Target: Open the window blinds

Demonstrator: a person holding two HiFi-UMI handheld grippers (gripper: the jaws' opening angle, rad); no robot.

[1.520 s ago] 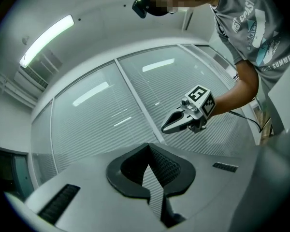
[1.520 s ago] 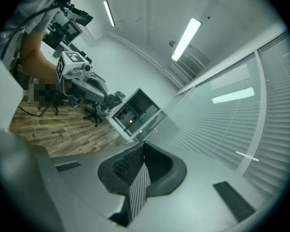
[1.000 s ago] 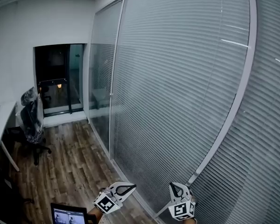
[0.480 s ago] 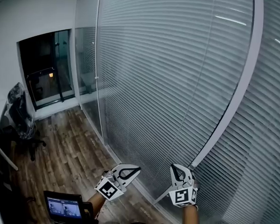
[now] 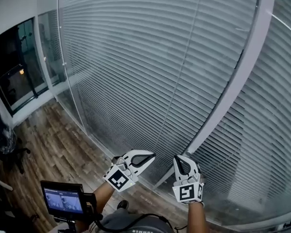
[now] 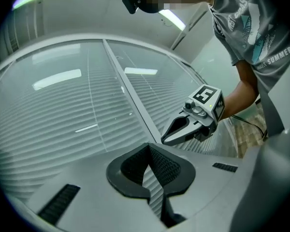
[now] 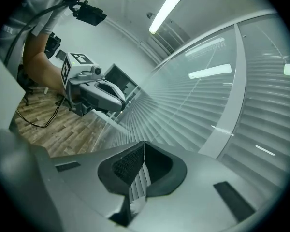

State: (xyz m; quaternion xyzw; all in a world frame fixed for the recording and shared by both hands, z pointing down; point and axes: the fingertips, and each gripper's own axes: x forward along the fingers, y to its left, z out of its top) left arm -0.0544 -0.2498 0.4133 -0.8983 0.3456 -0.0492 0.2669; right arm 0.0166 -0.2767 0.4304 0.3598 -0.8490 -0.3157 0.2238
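"Pointing where, those two claws?"
"Both are aiming at the closed blinds (image 5: 150,67) behind the glass, not touching them. The left claw (image 5: 145,158) and right claw (image 5: 178,160) are hovering near the window's bottom edge, by its slanted post (image 5: 233,86), jaws pressing together, gripping nothing."

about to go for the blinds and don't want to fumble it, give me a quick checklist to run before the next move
1. Blinds open: not ok, they are fully closed.
2. Left gripper free: ok, jaws together, nothing between them.
3. Right gripper free: ok, jaws together, nothing between them.
4. Cord or wand located: cannot tell, none clearly in view.
5. Grippers touching nothing: ok, both held short of the blinds.
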